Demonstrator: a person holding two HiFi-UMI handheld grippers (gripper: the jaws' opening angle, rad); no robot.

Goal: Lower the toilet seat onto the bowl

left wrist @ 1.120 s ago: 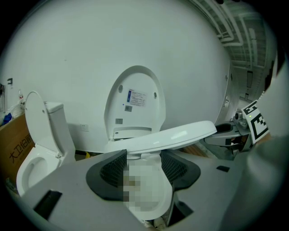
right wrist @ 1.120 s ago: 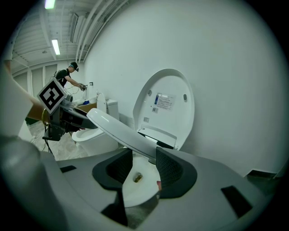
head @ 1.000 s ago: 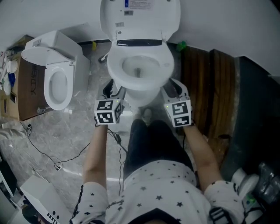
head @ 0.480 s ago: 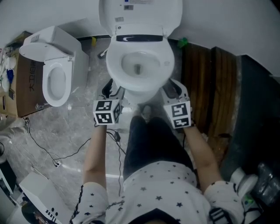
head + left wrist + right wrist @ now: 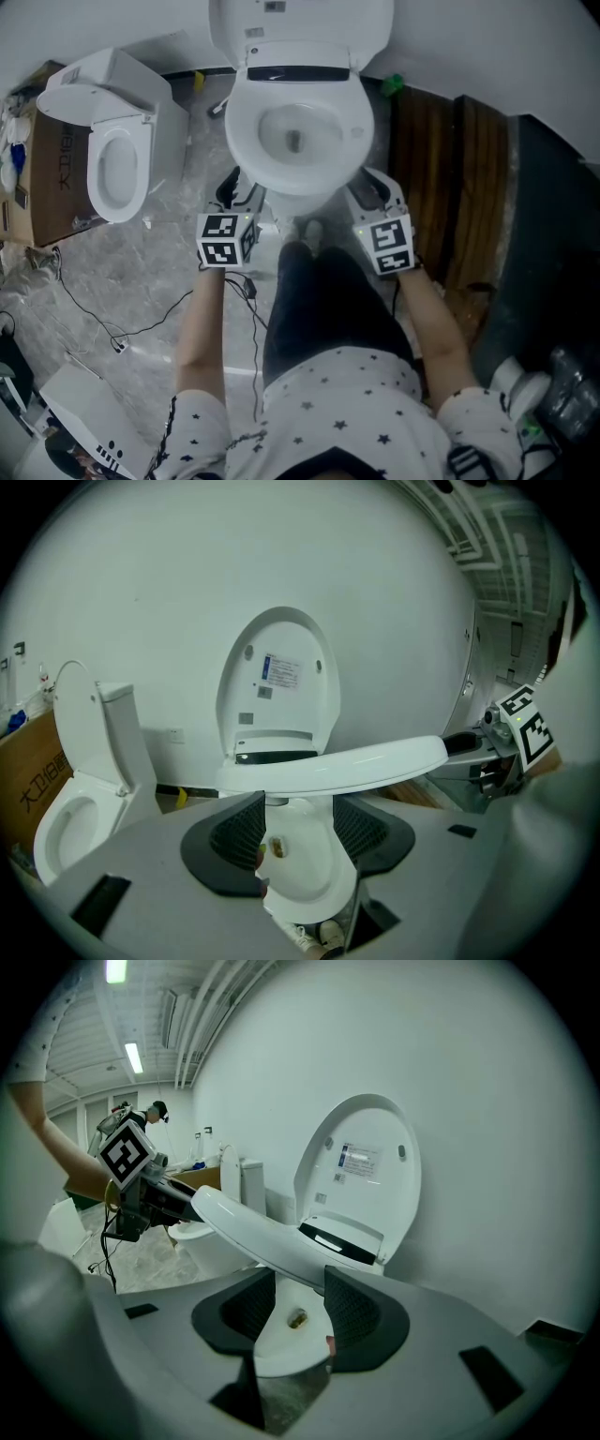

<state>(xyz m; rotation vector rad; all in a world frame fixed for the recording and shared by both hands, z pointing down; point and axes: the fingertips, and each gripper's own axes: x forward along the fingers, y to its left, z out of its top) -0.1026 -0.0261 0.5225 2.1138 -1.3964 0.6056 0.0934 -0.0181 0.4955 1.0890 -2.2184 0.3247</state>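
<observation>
Grey marbled floor (image 5: pixel 122 281) and a plain white wall surround the toilet. My left gripper (image 5: pixel 298 808) has its jaws well apart with nothing clamped. The toilet seat (image 5: pixel 337 766) runs crosswise just over their tips, not yet down on the bowl (image 5: pixel 300 874) below them, and I cannot tell whether it touches them. The lid (image 5: pixel 281 682) stands upright beyond. My right gripper (image 5: pixel 300 1283) sits open the same way under the seat's other side. A second toilet (image 5: pixel 117 150) stands off to the left gripper's left.
</observation>
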